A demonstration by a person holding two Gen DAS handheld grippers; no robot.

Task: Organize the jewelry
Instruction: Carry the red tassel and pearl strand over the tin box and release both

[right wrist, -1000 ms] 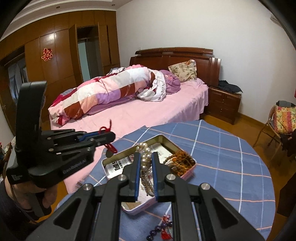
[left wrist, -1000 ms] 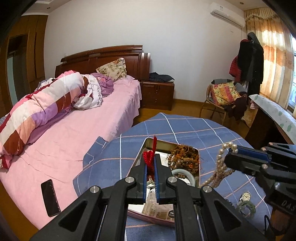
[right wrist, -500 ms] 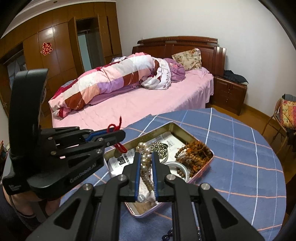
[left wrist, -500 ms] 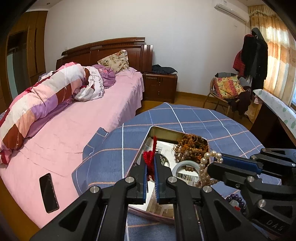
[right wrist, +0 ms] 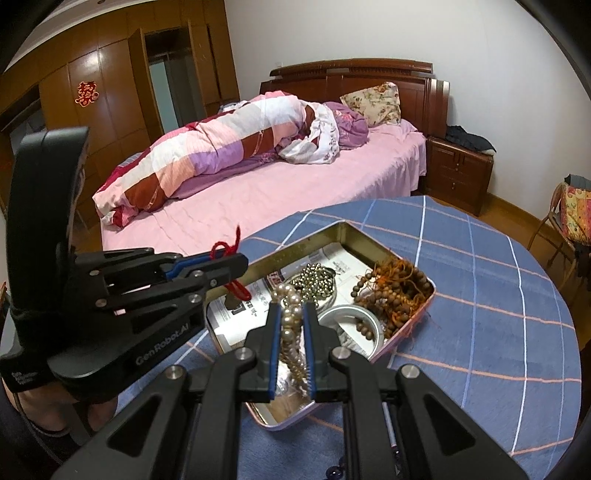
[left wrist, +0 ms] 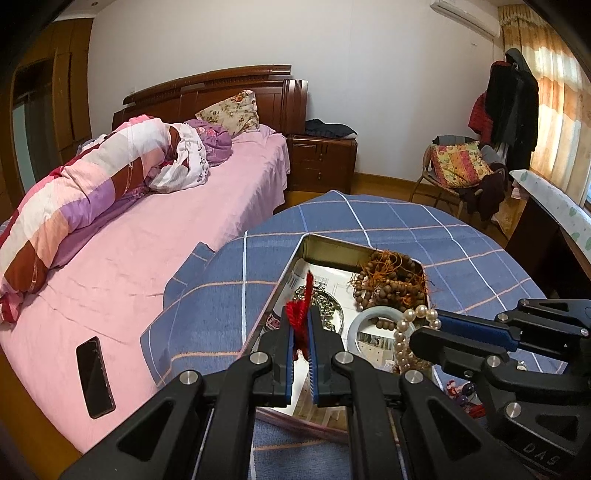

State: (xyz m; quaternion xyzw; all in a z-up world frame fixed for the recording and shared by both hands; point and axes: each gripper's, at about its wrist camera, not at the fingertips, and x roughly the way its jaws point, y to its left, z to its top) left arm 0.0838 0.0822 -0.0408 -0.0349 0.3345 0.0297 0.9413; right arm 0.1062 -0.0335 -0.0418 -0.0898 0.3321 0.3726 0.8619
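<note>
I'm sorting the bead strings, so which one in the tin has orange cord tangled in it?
The brown wooden beads heaped in the tin's far right corner. The small metal beads beside them show no cord.

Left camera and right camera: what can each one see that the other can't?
Only the left wrist view shows the phone on the bed, the air conditioner and the curtain. Only the right wrist view shows the wardrobe with its red sign. Both show the tin on the table, the left gripper shut on a red cord, and the right gripper shut on pearls.
</note>
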